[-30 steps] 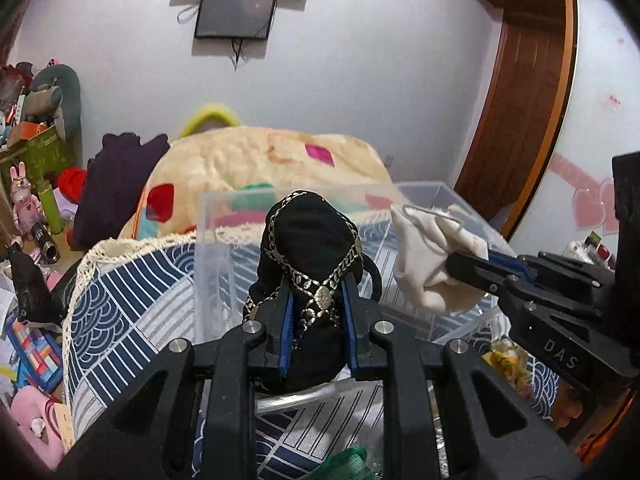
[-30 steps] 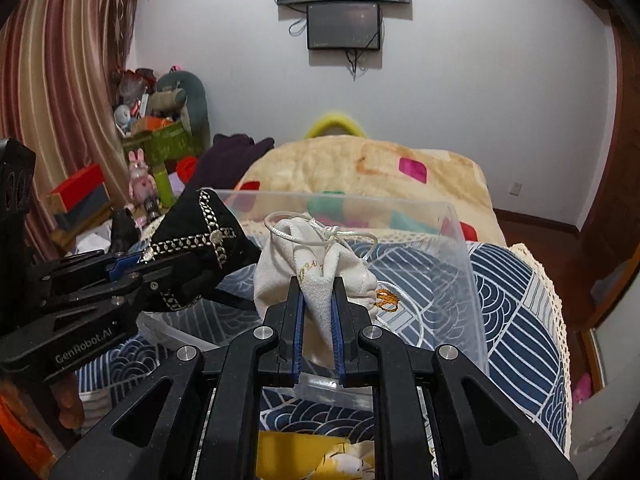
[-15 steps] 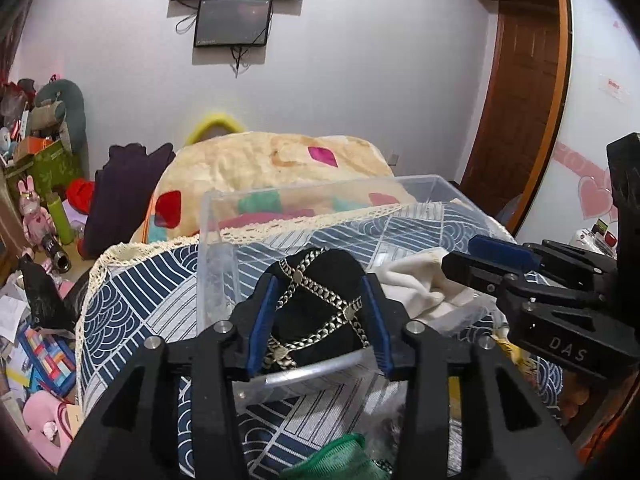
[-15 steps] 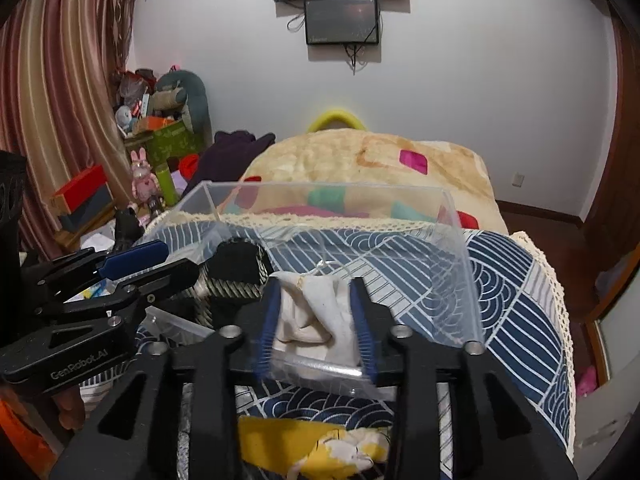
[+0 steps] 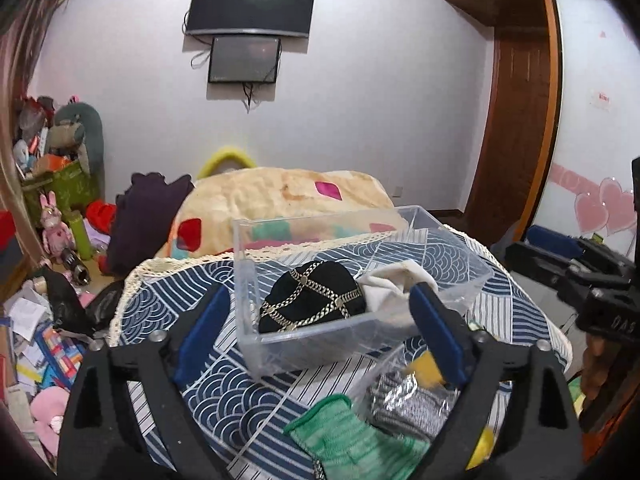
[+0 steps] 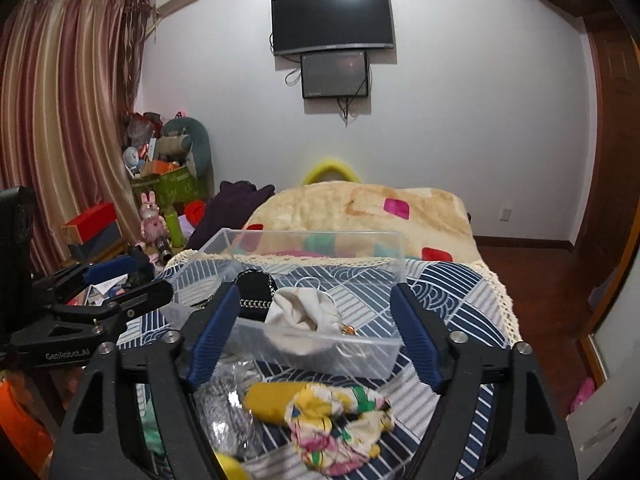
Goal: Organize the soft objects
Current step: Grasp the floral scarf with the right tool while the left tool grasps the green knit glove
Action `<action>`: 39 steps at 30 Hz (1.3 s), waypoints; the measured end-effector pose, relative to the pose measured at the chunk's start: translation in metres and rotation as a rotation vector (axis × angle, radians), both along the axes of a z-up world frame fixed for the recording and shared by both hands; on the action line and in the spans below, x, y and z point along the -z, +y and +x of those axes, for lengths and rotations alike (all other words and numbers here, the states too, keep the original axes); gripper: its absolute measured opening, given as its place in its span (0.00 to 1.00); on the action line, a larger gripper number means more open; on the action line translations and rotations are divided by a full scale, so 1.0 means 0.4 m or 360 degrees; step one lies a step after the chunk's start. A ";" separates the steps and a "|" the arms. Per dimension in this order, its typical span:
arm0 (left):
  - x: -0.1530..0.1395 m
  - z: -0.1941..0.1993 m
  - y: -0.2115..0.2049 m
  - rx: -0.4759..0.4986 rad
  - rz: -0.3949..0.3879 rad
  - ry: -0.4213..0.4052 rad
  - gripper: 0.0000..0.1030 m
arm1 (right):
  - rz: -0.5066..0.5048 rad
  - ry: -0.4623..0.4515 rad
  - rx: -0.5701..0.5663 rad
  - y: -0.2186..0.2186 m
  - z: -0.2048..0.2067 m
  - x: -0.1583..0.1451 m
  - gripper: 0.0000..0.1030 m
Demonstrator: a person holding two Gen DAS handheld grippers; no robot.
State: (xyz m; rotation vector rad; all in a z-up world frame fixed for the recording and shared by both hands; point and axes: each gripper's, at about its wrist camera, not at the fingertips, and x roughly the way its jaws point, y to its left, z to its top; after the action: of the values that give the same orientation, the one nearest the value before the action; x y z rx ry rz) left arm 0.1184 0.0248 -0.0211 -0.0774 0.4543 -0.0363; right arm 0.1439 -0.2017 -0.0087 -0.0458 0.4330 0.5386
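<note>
A clear plastic bin (image 5: 460, 248) stands on the blue patterned cloth (image 5: 168, 312). A black pouch with gold chain (image 5: 312, 300) and a white drawstring pouch (image 5: 394, 284) lie inside it; both also show in the right wrist view, the black pouch (image 6: 253, 294) left of the white pouch (image 6: 306, 314). My left gripper (image 5: 320, 316) is open and empty, drawn back in front of the bin. My right gripper (image 6: 314, 326) is open and empty, also in front of the bin (image 6: 396, 248). Each gripper shows at the edge of the other's view.
Near me on the cloth lie a green cloth (image 5: 352, 444), a silvery grey item (image 5: 408, 400) and a yellow floral bundle (image 6: 328, 412). A cream blanket (image 6: 360, 208) lies beyond the bin. Cluttered toys and boxes (image 6: 160, 184) stand left; a wooden door (image 5: 516, 128) stands right.
Both grippers opened and let go of the pouches into the bin, then drew back toward me with jaws wide.
</note>
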 end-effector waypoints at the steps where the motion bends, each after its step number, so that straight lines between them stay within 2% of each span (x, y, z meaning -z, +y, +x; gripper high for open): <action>1: 0.003 -0.009 -0.003 -0.0002 0.0010 -0.0003 0.96 | 0.0002 -0.0003 0.0002 -0.002 -0.006 0.000 0.77; 5: 0.024 -0.037 -0.014 0.0014 0.0017 0.0022 0.97 | -0.0010 0.0008 0.0002 -0.011 -0.020 0.016 0.79; 10: 0.077 -0.048 -0.013 0.0029 -0.0051 0.0128 0.98 | -0.0065 0.0063 0.0003 -0.006 -0.030 0.068 0.79; 15: 0.149 -0.048 -0.016 0.0007 -0.0088 0.0244 0.98 | -0.0093 0.0171 0.0006 -0.011 -0.022 0.138 0.79; 20: 0.194 -0.062 -0.028 -0.0014 -0.0097 0.0270 0.97 | -0.0088 0.0260 0.0042 -0.030 -0.027 0.187 0.79; 21: 0.196 -0.062 -0.028 -0.0014 -0.0102 0.0269 0.92 | -0.0075 0.0286 0.0046 -0.036 -0.025 0.197 0.79; 22: 0.200 -0.065 -0.031 -0.0010 -0.0109 0.0269 0.83 | -0.0069 0.0302 0.0046 -0.038 -0.024 0.202 0.79; 26: 0.217 -0.068 -0.036 0.0045 -0.0109 0.0323 0.71 | -0.0073 0.0314 0.0065 -0.041 -0.031 0.219 0.78; 28: 0.222 -0.073 -0.037 0.0059 -0.0106 0.0336 0.66 | -0.0076 0.0312 0.0060 -0.039 -0.036 0.220 0.73; 30: 0.227 -0.076 -0.033 0.0077 -0.0117 0.0356 0.56 | -0.0093 0.0314 0.0066 -0.040 -0.034 0.223 0.62; 31: 0.230 -0.077 -0.032 0.0089 -0.0127 0.0368 0.51 | -0.0096 0.0320 0.0066 -0.043 -0.031 0.226 0.60; 39: 0.242 -0.091 -0.013 0.0040 -0.0146 0.0359 0.29 | -0.0070 0.0392 0.0124 -0.086 -0.017 0.248 0.30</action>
State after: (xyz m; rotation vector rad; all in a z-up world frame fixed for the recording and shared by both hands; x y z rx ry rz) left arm 0.0821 0.0196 -0.1178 -0.1672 0.6789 -0.0736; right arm 0.1373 -0.2363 -0.1081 -0.0049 0.6842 0.4596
